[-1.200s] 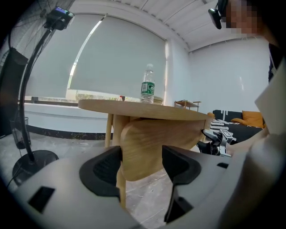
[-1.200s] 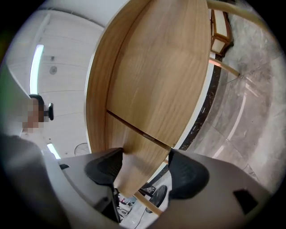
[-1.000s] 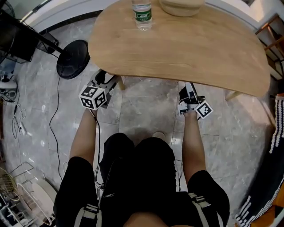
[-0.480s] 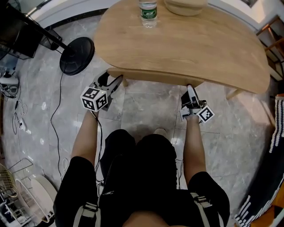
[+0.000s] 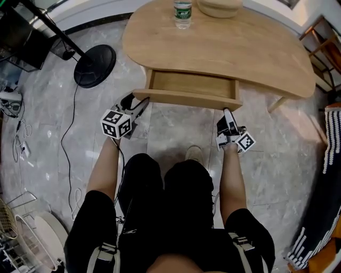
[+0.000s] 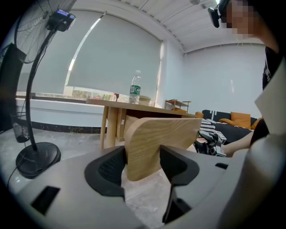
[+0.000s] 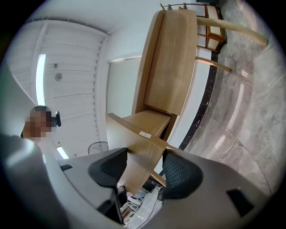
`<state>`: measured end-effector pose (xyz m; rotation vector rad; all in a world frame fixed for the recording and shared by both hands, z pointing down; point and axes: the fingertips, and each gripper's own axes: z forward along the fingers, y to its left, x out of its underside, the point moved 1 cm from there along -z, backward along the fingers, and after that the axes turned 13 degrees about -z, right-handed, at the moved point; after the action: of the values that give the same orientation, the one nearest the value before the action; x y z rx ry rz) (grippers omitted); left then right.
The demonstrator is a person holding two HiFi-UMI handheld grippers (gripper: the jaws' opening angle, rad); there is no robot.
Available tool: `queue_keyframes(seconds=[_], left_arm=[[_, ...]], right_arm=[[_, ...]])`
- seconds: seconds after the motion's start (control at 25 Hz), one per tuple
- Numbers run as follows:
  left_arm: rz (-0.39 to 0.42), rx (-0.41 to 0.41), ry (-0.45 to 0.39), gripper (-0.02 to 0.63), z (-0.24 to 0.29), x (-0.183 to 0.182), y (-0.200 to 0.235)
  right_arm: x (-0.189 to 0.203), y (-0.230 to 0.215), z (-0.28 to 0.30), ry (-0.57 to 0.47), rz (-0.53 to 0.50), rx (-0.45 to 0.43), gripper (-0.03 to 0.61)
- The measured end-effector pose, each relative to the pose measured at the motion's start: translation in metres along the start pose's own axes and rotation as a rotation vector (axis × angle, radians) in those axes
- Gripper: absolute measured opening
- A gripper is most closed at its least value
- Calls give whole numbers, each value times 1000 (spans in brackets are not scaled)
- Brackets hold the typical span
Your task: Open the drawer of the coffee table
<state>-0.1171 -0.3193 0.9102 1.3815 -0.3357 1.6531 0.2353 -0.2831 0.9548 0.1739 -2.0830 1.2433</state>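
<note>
The light wooden coffee table (image 5: 229, 48) fills the top of the head view. Its drawer (image 5: 192, 84) stands pulled out toward me and shows a bare wooden inside. My left gripper (image 5: 140, 103) holds the left end of the drawer front (image 5: 186, 99); its jaws are closing, with the board (image 6: 152, 143) between the pads of the gripper (image 6: 143, 156). My right gripper (image 5: 228, 114) holds the right end. In the right gripper view the board (image 7: 140, 154) sits pinched between both pads of the gripper (image 7: 143, 166).
A water bottle (image 5: 183, 11) and a pale bowl (image 5: 219, 8) stand at the table's far edge. A fan's round black base (image 5: 95, 66) sits on the marble floor left of the table. Cables (image 5: 21, 144) and a dish rack (image 5: 16, 234) lie far left.
The drawer has slid out from under the tabletop toward me. Both grippers have drawn back with its front between their jaws.
</note>
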Motion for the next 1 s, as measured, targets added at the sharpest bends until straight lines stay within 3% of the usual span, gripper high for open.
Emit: queue_keyframes(seconds=[0.52, 0.64, 0.8, 1.0], left_arm=[[19, -16, 2, 256, -17, 23, -3], [-9, -37, -11, 265, -19, 23, -1], [-52, -108, -45, 265, -45, 24, -1], [13, -191, -127, 265, -93, -2, -11]], right_arm=[[21, 12, -20, 13, 60, 147, 270], [23, 14, -24, 11, 52, 226, 266], [22, 23, -46, 77, -115, 383, 241], [-7, 61, -73, 114, -408, 534, 215]])
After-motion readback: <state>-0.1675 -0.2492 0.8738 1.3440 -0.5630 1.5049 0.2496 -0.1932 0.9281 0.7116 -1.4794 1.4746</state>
